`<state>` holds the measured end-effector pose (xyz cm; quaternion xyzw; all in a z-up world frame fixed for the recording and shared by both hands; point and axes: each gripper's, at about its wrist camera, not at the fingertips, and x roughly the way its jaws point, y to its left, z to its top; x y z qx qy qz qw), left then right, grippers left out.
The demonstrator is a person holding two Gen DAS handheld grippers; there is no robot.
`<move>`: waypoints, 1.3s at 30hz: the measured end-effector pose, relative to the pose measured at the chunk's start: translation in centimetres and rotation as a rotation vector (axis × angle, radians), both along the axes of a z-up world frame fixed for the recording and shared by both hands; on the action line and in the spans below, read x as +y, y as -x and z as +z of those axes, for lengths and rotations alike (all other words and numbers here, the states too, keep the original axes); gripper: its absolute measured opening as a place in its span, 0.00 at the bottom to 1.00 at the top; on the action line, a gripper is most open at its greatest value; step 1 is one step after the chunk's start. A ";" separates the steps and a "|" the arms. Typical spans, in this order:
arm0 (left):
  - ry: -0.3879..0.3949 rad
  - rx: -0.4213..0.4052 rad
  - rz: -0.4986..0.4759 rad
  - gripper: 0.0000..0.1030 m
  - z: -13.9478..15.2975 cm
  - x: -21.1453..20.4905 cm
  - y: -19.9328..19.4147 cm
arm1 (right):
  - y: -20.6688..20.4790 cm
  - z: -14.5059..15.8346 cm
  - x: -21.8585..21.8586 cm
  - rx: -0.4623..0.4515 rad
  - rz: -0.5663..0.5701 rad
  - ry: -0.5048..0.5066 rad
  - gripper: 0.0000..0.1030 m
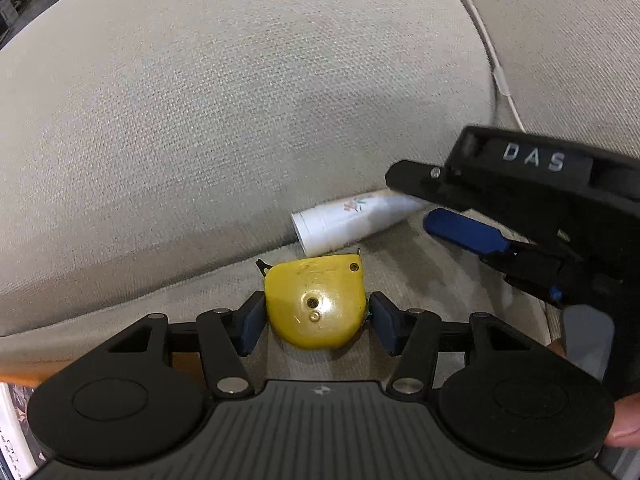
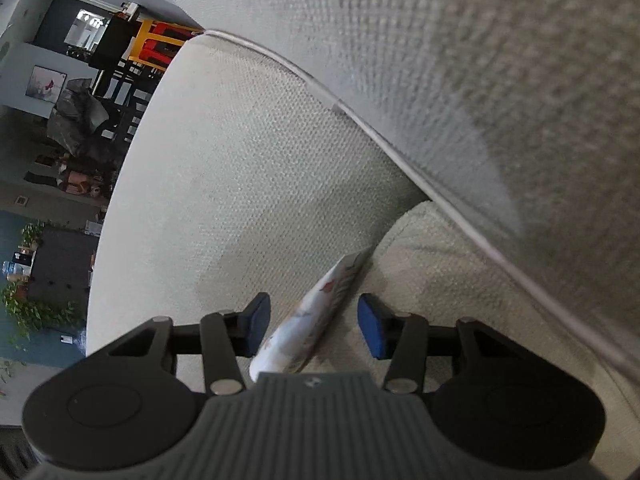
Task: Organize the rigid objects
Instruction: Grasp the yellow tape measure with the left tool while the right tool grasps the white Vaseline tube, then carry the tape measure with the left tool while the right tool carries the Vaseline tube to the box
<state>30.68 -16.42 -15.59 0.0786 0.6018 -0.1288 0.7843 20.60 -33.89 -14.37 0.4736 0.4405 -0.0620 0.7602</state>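
Observation:
A yellow tape measure (image 1: 316,304) lies on the beige sofa seat (image 1: 432,292) at the foot of the back cushion. My left gripper (image 1: 316,320) is around it, with both blue pads touching or almost touching its sides. A white tube with a flower print (image 1: 352,216) lies in the crease behind it. My right gripper (image 1: 432,200) reaches in from the right, one finger above the tube and one below. In the right wrist view the tube (image 2: 316,312) lies between the pads of my open right gripper (image 2: 314,324), with gaps on both sides.
The sofa's back cushion (image 1: 220,120) rises right behind both objects. A second cushion with white piping (image 2: 400,156) stands to the right. A room with shelves and plants (image 2: 60,160) shows past the sofa's left edge.

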 end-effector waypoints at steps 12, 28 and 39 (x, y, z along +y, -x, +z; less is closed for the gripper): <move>0.025 -0.002 0.040 0.62 0.3 0.3 -0.3 | -1.8 -0.5 0.8 -0.027 0.069 0.070 0.27; 0.259 -0.191 0.011 0.62 10.7 6.3 7.8 | 5.1 10.1 1.9 -0.482 0.261 0.341 0.10; 0.333 -0.315 0.073 0.62 14.9 14.5 14.6 | 11.4 16.6 5.2 -0.655 0.357 0.267 0.10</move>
